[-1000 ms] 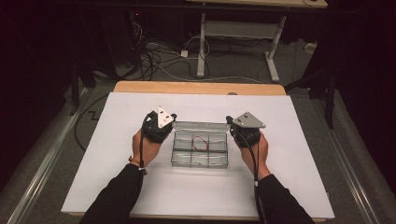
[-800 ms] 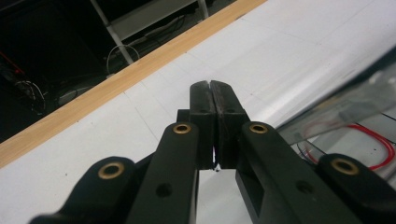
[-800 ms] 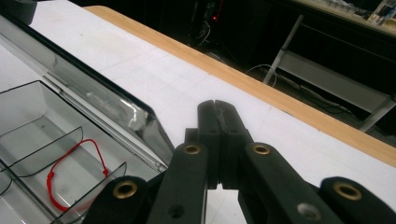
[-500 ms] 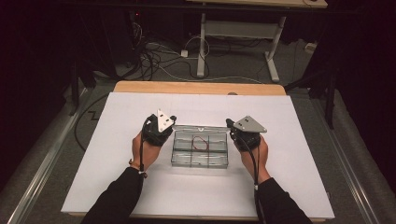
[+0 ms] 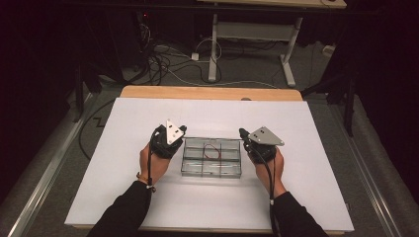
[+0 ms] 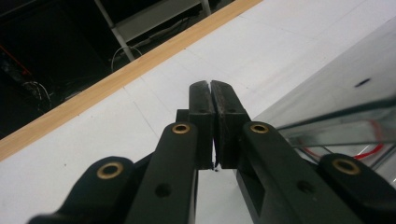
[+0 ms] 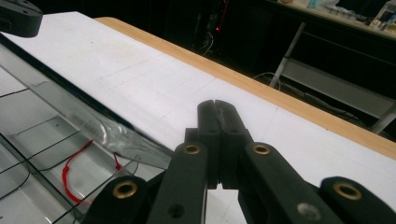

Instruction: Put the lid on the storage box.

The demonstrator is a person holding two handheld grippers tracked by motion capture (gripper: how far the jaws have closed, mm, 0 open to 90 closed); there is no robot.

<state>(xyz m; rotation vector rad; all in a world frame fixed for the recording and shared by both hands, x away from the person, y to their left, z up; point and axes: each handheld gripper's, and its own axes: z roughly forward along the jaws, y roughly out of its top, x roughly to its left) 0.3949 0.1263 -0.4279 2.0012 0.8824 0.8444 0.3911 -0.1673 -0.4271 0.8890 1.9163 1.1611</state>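
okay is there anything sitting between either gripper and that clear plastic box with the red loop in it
Nothing visible does. The left gripper sits right at the left end of the clear box, the right gripper right at its right end, both shut. The bare white table surrounds them; the red loop lies inside.

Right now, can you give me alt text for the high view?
A clear compartment box sits on a white table, flanked by a person's two hand-held tools: left tool and right tool, both shut. A red loop lies in a rear compartment.
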